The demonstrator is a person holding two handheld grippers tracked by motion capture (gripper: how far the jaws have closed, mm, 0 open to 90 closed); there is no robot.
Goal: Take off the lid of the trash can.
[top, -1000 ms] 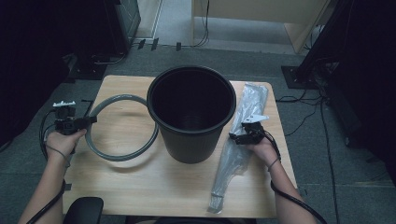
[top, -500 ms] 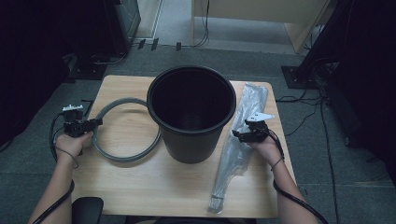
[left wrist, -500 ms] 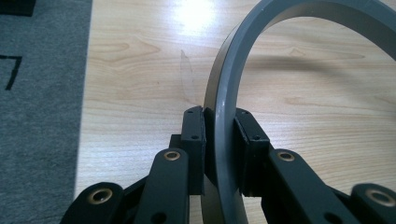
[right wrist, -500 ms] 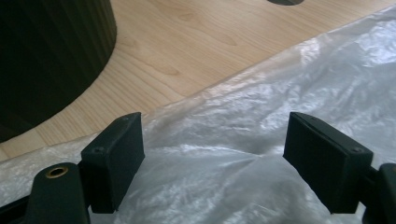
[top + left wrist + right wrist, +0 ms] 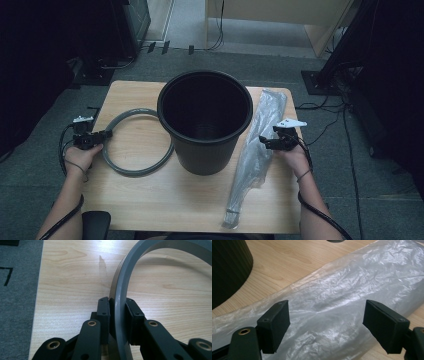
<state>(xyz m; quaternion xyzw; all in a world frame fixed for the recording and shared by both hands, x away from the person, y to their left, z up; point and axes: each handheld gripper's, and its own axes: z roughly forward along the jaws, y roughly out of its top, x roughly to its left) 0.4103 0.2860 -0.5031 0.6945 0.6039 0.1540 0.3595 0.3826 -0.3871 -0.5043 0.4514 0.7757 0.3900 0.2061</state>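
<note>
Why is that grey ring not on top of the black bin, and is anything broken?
Nothing looks broken or spilled. The grey ring lies on the table beside the black bin, clamped by the left hand-held gripper. The plastic bag lies crumpled.

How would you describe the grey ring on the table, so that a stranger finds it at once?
Start from the big black bucket in the middle of the wooden table. To its left lies the grey ring, a thin open hoop, its far side against the bucket. Unlike the crinkled clear plastic bag on the right, it is rigid and round.
</note>
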